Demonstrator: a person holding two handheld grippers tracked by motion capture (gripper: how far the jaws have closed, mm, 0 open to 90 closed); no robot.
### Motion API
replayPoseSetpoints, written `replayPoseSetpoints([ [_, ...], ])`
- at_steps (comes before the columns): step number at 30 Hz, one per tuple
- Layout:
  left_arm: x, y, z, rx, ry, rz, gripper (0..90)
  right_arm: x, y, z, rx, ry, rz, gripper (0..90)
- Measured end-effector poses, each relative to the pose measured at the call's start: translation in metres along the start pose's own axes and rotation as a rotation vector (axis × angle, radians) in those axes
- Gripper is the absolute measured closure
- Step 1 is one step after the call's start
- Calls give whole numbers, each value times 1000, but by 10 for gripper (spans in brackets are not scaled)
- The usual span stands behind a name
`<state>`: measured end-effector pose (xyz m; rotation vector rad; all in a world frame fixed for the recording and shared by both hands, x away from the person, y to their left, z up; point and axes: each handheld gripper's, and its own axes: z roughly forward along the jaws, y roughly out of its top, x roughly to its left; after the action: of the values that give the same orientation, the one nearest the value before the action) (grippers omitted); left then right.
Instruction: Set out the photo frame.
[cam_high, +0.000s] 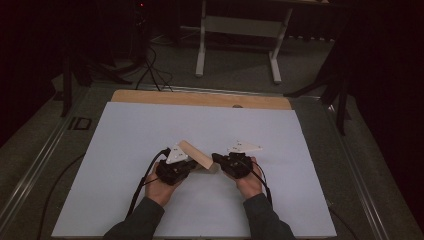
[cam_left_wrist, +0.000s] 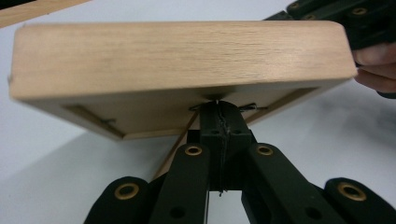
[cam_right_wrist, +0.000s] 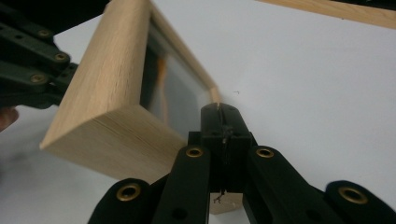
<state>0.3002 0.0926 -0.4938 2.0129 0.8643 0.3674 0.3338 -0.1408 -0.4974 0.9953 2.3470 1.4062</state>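
Pale wood is what I am working with: a light wooden picture frame with a deep rim and a glass front (cam_high: 196, 155), lifted at a tilt near the middle of the white sheet covering the table (cam_high: 125, 150), between my two hands. In the left gripper view I look at its back edge and the recessed rear panel (cam_left_wrist: 177, 70); a thin wire hanger sits right at the tips of my black left gripper (cam_left_wrist: 218, 108), whose jaws are pressed together, and the wire seems to lie at or between them, though I cannot tell for sure that it is pinched. In the right gripper view the frame (cam_right_wrist: 107, 107) stands on a corner, glass side turned toward me, with an orange streak behind the glass. My black right gripper (cam_right_wrist: 218, 109) has its jaws closed tight too, their tips touching the frame's lower front edge; whether they clamp anything I cannot tell. From the high view, the left gripper (cam_high: 186, 162) meets the frame from the left, the right gripper (cam_high: 216, 159) from the right. Beyond the sheet's far edge runs a bare wooden strip of tabletop (cam_high: 200, 98), then grey floor (cam_high: 235, 75) with a white desk stand (cam_high: 240, 25).
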Motion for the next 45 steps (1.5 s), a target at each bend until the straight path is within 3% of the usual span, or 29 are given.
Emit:
replayPoseSetpoints([
  [14, 3, -3, 4, 6, 11, -4, 896, 1, -10, 4, 73, -24, -6, 893],
  [26, 8, -5, 3, 8, 29, -16, 896, 16, -15, 8, 140, -18, -50, 884],
  [41, 18, -12, 4, 7, 37, -67, 894, 39, -15, 17, 157, 29, -91, 879],
  [45, 20, -14, 4, 14, 47, -71, 846, 39, -15, 18, 163, 26, -103, 850],
])
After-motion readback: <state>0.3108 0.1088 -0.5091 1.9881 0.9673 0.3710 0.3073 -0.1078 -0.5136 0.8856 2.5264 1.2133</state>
